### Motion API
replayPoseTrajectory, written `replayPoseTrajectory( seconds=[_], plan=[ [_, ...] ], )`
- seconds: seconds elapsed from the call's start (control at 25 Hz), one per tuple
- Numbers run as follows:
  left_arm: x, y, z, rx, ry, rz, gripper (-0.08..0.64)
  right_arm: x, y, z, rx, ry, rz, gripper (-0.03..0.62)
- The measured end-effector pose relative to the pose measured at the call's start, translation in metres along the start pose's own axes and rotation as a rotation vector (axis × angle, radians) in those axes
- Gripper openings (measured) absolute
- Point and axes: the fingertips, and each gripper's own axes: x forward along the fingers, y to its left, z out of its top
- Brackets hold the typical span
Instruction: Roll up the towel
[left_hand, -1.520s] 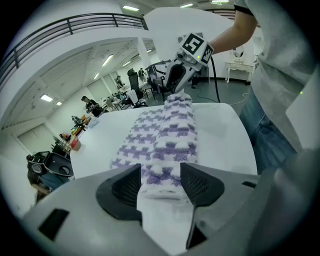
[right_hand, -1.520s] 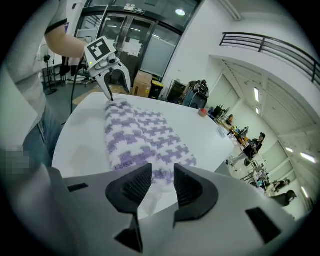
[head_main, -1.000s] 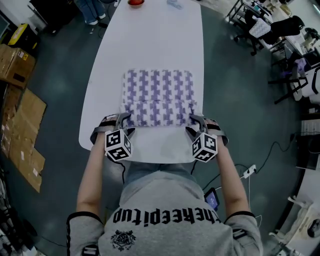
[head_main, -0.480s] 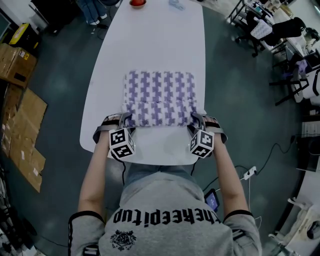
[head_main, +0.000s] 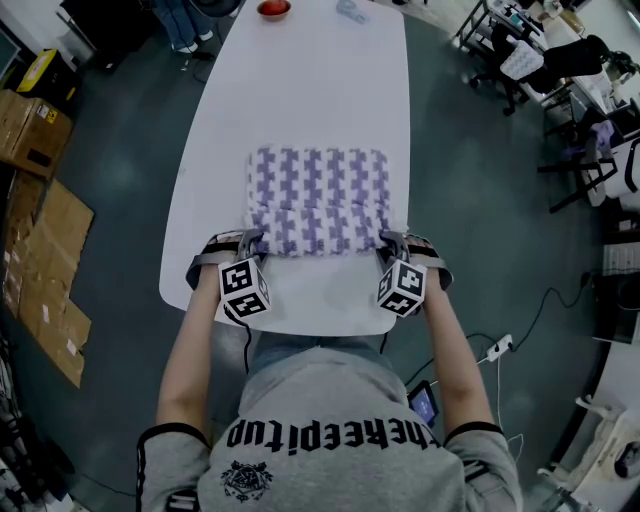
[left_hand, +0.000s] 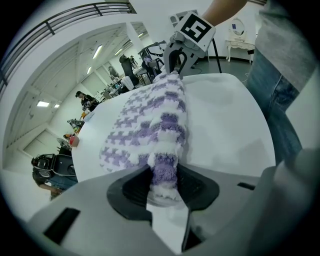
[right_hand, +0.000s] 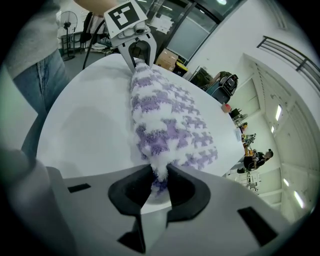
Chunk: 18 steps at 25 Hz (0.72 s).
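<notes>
Left claw (left_hand: 165, 176): jaws have just been closing and now pinch the left end of the rolled near edge of the towel (head_main: 318, 198); plush pile fills the gap between the pads. Right claw (right_hand: 157, 182): likewise just closed in, clamped on the right end of the same roll. The towel is purple-and-white houndstooth, spread flat across the middle of the bench (head_main: 310, 90), with only its near edge turned into a low roll. Far end of the bench: a red object (head_main: 272, 8). Floor to the left: cardboard boxes (head_main: 30, 125).
</notes>
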Motion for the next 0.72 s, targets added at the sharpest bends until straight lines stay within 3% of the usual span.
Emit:
replayPoseTrajectory(
  seconds=[0.72],
  plan=[
    [-0.031,-0.06,0.012,0.022,0.016,-0.113,0.127,-0.041,0.047,-0.016,0.01,-0.073,0.127,0.069]
  ],
)
